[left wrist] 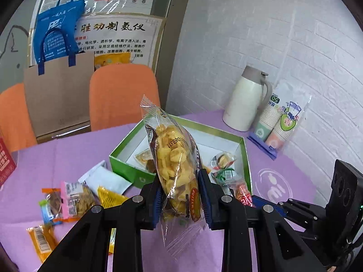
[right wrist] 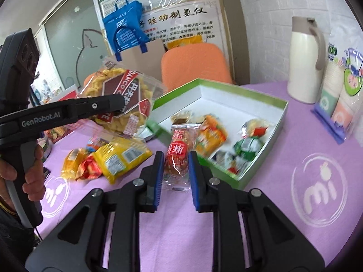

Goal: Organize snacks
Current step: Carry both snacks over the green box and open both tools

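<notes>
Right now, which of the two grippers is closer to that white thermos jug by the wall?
Right, it seems. The right gripper, holding a red snack packet, sits at the green box's near edge; the left gripper hangs further left. The thermos jug stands beyond the box.

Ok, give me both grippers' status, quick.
Left gripper: shut on the bag of yellow chips, held up off the table.
Right gripper: closed on the red-labelled snack packet, near the green box.

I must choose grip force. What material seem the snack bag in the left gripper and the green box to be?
Snack bag: thin clear plastic film, glossy; it shows glare, wrinkles and the yellow pieces inside. Green box: probably cardboard, with straight thin walls, matte white inside and slightly shiny green outside.
</notes>
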Available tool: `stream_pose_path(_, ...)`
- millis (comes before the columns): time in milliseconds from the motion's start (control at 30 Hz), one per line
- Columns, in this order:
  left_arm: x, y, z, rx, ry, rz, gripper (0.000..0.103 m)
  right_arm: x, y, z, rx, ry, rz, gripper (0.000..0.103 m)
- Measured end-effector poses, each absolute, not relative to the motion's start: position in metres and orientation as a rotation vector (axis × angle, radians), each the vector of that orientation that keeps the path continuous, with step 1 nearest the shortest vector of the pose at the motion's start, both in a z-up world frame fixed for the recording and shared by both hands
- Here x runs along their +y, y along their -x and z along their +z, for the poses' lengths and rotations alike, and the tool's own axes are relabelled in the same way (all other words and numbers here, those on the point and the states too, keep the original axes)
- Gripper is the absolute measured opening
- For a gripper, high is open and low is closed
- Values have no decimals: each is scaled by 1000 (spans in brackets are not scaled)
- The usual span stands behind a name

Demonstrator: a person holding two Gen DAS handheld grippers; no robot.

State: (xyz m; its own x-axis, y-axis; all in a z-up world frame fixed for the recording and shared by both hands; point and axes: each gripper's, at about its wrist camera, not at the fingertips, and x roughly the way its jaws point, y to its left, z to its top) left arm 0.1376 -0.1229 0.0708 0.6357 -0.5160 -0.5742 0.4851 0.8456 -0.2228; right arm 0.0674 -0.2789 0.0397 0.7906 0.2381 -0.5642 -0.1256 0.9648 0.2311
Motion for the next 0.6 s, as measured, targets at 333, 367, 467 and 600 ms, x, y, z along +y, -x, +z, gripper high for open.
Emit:
stream_pose_path(333, -158, -201, 57, 721, 46, -541, 29, -318, -118, 30, 651, -209, 105, 24)
stream_pose_path(367, -161, -207, 53, 729, 43, -538, 29, -322, -122, 27, 657, -212, 99, 24)
stream_pose_path(467, -169, -222, 41, 760, 30, -525, 29, -330, -132, 20, 675, -223, 95, 24)
stream_pose_path(600, -177, -237, 26, 796, 14, -520, 30, -332, -146, 13, 661, -234, 111, 25)
